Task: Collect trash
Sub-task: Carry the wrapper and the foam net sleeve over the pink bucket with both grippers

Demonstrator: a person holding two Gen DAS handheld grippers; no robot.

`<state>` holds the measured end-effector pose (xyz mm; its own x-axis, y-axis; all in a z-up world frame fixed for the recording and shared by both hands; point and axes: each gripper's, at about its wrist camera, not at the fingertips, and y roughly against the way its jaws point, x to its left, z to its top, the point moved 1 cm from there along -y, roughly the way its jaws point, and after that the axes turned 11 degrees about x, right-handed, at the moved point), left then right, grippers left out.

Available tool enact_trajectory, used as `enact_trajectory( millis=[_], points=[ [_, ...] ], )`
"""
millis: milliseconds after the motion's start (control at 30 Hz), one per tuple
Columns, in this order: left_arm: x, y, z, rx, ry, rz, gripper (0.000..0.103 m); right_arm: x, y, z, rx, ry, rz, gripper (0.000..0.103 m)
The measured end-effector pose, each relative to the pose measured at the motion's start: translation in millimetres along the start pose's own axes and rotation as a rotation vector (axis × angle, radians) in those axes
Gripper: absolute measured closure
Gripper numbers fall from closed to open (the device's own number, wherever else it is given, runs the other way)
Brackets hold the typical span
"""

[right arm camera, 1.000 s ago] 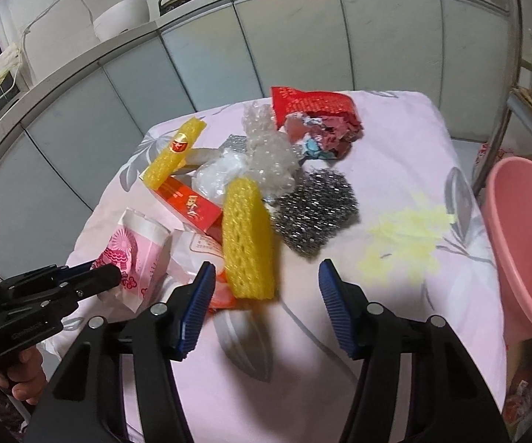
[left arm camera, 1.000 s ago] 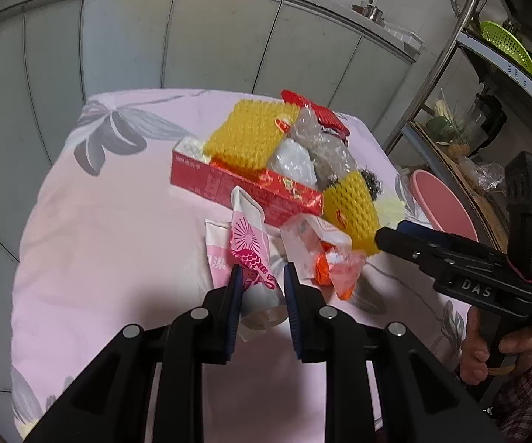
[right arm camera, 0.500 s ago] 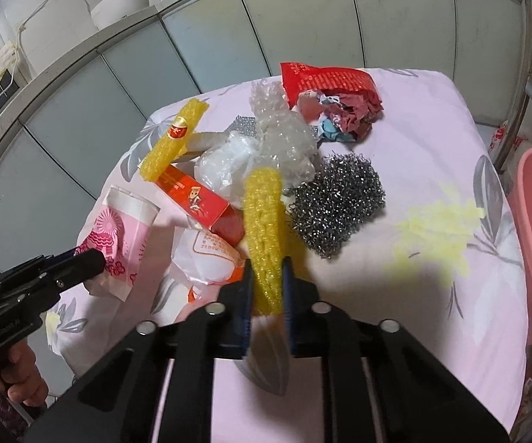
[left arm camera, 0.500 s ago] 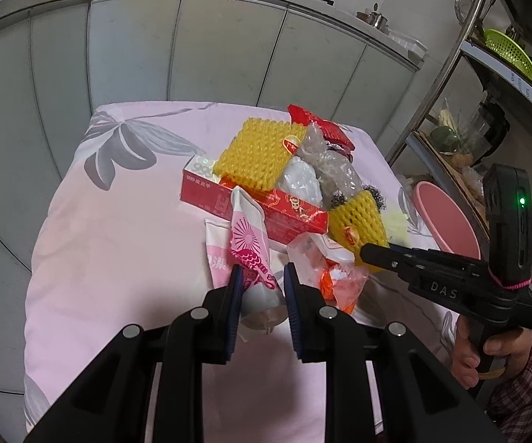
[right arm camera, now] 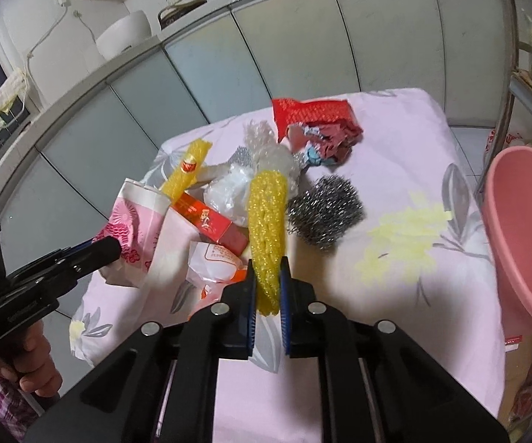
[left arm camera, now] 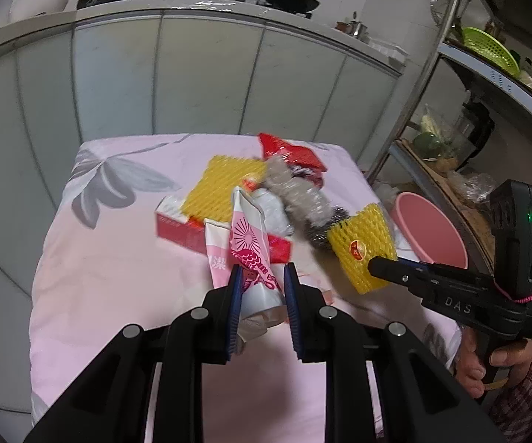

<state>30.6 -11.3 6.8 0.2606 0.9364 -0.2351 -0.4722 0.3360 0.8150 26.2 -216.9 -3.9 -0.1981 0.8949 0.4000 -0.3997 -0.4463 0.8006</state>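
Note:
My left gripper (left arm camera: 261, 277) is shut on a pink and white paper bag (left arm camera: 245, 243) and holds it above the table; the bag also shows in the right wrist view (right arm camera: 133, 225). My right gripper (right arm camera: 268, 273) is shut on a yellow foam net sleeve (right arm camera: 268, 221), lifted off the table; it also shows in the left wrist view (left arm camera: 363, 245). On the pink cloth lie a red box (right arm camera: 210, 221), a second yellow foam net (left arm camera: 225, 188), a steel wool scrubber (right arm camera: 325, 212), bubble wrap (right arm camera: 266, 147), a red wrapper (right arm camera: 314, 114) and an orange and white wrapper (right arm camera: 214, 262).
A pink plastic basin (right arm camera: 524, 229) stands off the table's right edge, also in the left wrist view (left arm camera: 428, 229). A metal rack (left arm camera: 461, 110) with kitchen items stands to the right. Grey cabinets (left arm camera: 155, 85) run behind the table (right arm camera: 432, 258).
My right gripper closed on the yellow foam sleeve and lifted it. My left gripper rose and drew back with the pink bag in it.

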Motion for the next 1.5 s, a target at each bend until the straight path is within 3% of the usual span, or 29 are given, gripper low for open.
enact_trajectory(
  millis=[333, 833, 1133, 1500],
  points=[
    [-43, -1, 23, -0.039, -0.076, -0.053, 0.081, -34, 49, -3, -0.115, -0.073, -0.026, 0.092],
    [-155, -43, 58, -0.045, -0.239, -0.189, 0.081, -127, 100, -22, -0.226, -0.284, -0.211, 0.092],
    [-223, -87, 68, -0.011, -0.335, -0.246, 0.081, -180, 107, -32, -0.244, -0.372, -0.309, 0.092],
    [-274, -153, 67, 0.072, -0.41, -0.239, 0.081, -220, 89, -39, -0.205, -0.435, -0.355, 0.092]
  ],
)
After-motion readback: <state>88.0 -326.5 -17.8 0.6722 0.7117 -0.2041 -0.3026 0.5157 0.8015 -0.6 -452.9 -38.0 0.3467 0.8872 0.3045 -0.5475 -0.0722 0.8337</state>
